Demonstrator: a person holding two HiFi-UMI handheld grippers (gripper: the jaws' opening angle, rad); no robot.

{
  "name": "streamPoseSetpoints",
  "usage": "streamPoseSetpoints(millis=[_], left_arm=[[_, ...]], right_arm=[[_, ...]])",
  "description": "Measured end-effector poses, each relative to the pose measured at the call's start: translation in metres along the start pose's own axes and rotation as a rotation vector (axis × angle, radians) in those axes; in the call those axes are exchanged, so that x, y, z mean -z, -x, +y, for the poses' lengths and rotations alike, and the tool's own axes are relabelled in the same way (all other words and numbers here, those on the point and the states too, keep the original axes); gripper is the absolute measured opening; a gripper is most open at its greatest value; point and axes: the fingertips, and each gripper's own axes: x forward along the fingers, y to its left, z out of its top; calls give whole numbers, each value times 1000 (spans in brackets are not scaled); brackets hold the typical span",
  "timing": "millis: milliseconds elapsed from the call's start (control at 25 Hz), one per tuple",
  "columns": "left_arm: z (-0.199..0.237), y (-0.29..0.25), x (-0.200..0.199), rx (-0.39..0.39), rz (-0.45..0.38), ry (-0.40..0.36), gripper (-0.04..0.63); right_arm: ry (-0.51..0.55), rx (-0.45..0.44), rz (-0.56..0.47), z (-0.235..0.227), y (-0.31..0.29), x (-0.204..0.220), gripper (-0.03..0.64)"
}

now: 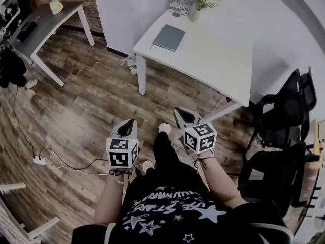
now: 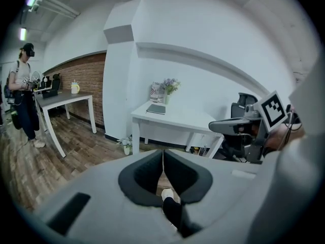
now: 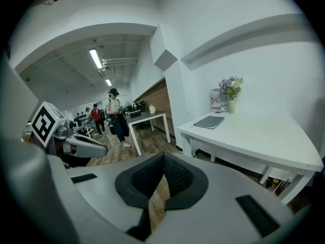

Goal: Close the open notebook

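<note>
A dark grey-green notebook (image 1: 169,37) lies flat with its cover shut on the near-left part of the white table (image 1: 218,60). It also shows in the left gripper view as the notebook (image 2: 156,109) and in the right gripper view as the notebook (image 3: 209,122). Both grippers hang in front of my body over the wooden floor, well short of the table. My left gripper (image 1: 128,124) has its jaws together with nothing between them (image 2: 162,159). My right gripper (image 1: 182,115) is likewise shut and empty (image 3: 163,160).
A vase of flowers (image 1: 199,4) and a printed box stand at the table's far edge. Black office chairs (image 1: 284,126) crowd the right. A grey desk (image 1: 45,22) stands at the far left, with a person (image 2: 23,90) beside it. A power strip (image 1: 38,160) with cables lies on the floor.
</note>
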Motion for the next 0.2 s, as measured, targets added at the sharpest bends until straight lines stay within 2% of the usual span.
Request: streamPoseSetpoints(millis=[200], left_arm=[[-2, 4, 13, -1, 19, 2, 25]], right_arm=[[4, 2, 11, 3, 7, 9, 3]])
